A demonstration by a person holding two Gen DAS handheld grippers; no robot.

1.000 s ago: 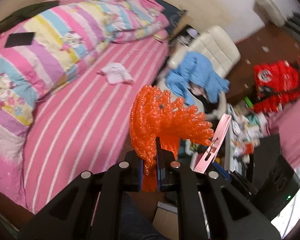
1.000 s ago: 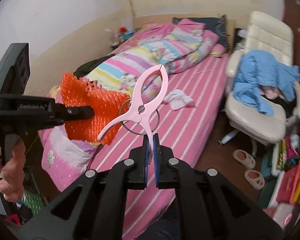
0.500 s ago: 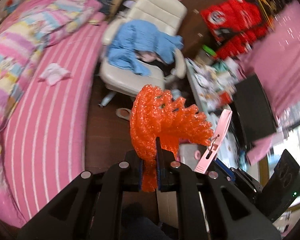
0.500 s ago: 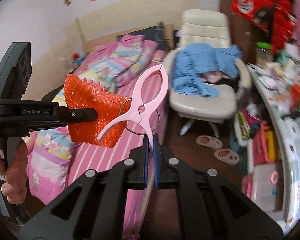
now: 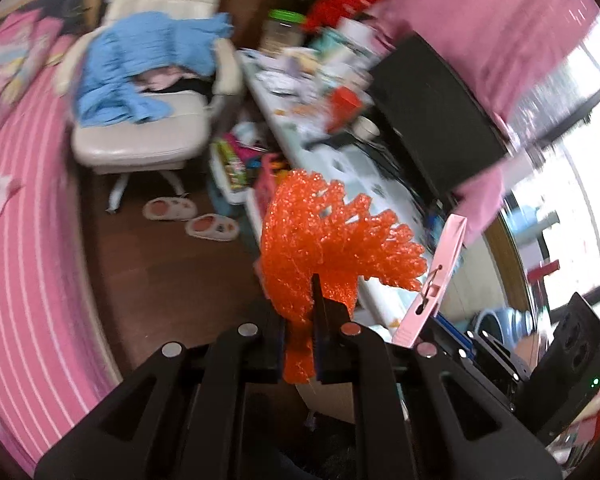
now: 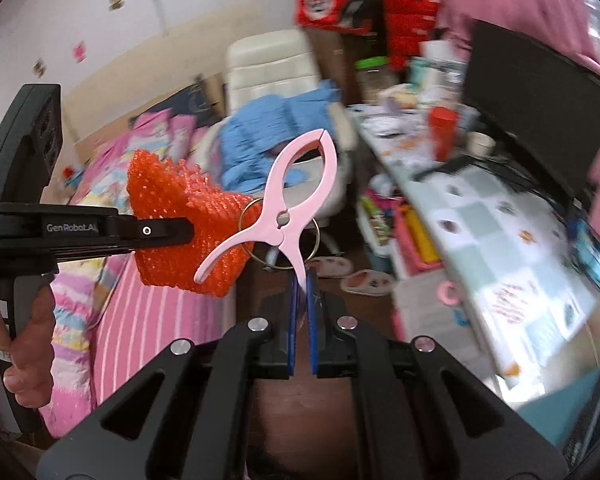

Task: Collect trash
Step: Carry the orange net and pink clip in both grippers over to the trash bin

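Now left tongs [image 5: 300, 332] pinching orange mesh [image 5: 332, 240]; right tongs [image 6: 302, 312] pinching pink clip [image 6: 296, 204] handle

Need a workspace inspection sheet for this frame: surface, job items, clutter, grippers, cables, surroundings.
Surface: desk with a checked cover, crowded at its far end; dark wood floor.
Job's things: orange mesh net and pink plastic clip, both held in the air.
Clutter: red cup, white cup, green-lidded jar, slippers on the floor, blue cloth on the cream chair.
Grippers: left gripper shut on the net; right gripper shut on one handle of the clip.
Cables: nothing seen clearly.
Surroundings: pink striped bed, black monitor, pink curtain; much of the view is blurred.
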